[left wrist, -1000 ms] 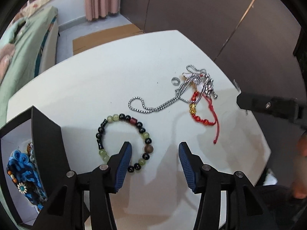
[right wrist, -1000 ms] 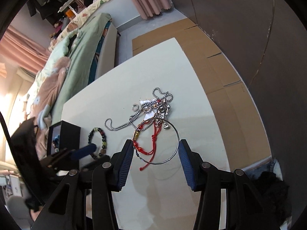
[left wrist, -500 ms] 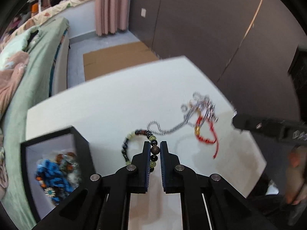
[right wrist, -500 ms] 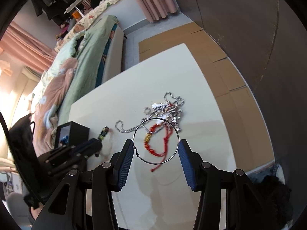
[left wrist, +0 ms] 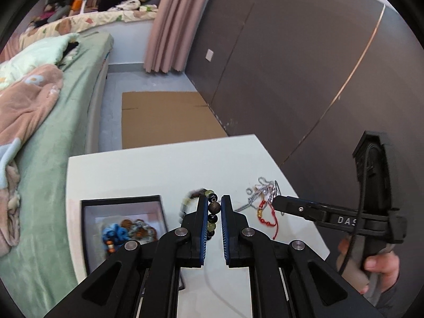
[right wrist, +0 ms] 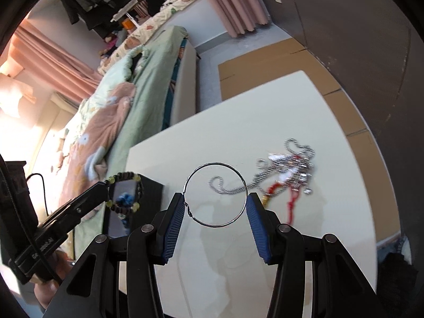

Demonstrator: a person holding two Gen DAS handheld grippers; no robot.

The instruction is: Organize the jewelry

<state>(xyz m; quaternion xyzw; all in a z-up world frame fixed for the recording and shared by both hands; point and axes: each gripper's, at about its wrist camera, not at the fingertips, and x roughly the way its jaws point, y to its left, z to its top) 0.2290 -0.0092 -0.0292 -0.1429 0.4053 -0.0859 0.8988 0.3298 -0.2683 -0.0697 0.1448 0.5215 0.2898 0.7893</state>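
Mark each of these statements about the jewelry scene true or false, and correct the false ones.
1. The left gripper is shut on the beaded bracelet. True.
2. The right gripper holds nothing. False: a thin wire hoop sits between its pads.
3. The black box already holds jewelry. True: blue and brown pieces lie inside.
4. The red cord bracelet is in the box. False: it lies on the white table beside the silver chain.
5. The beaded bracelet lies flat on the table. False: it hangs lifted from the left gripper.
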